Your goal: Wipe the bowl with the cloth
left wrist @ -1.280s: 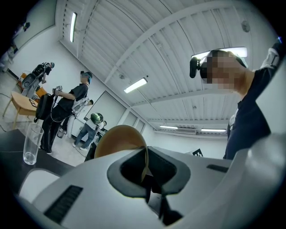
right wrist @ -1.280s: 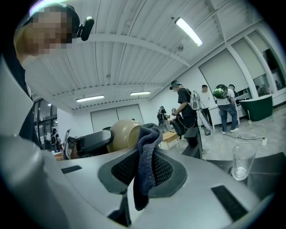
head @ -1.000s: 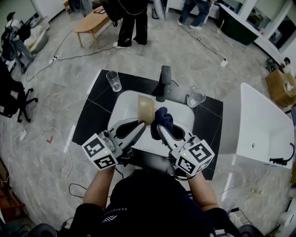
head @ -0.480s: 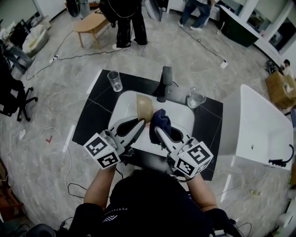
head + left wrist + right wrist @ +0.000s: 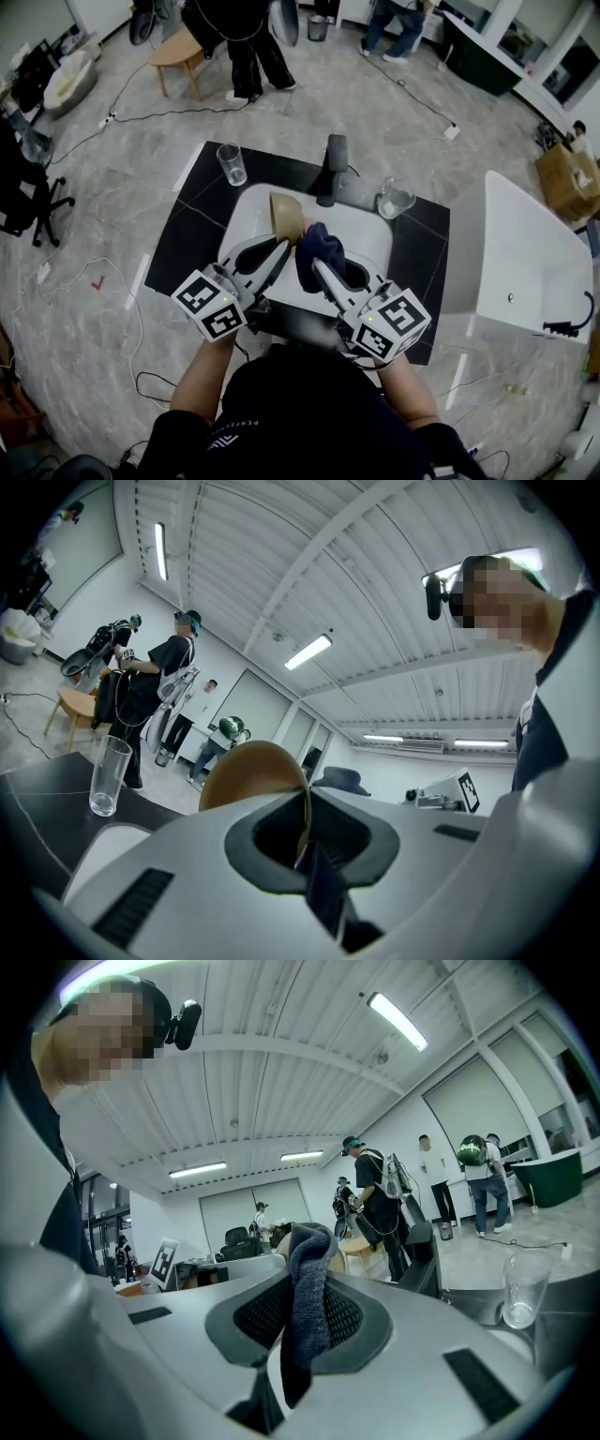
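My left tool (image 5: 283, 247) is almost fully closed, and its jaws pinch the rim of the tan bowl (image 5: 286, 217). In the left gripper view the thin edge of the bowl (image 5: 251, 772) goes down between the two jaws of the tool (image 5: 302, 808), and the round body rises above them, so the bowl stands on its edge and not flat. I hold it in the air above the white sink (image 5: 375, 239), which is set into the black surface (image 5: 183, 244).

My right tool (image 5: 314, 264) is closed on the dark blue cloth (image 5: 317, 247). In the right gripper view the cloth (image 5: 307, 1279) is pressed between the jaws of the tool (image 5: 305, 1321), and a thick fold of it stands up above them. The cloth is just beside the bowl, on its right side; I cannot tell if they really touch.

Behind the sink stands the black faucet (image 5: 334, 167). One empty glass (image 5: 231, 164) is on the surface at the left, and another glass (image 5: 394, 199) at the right.
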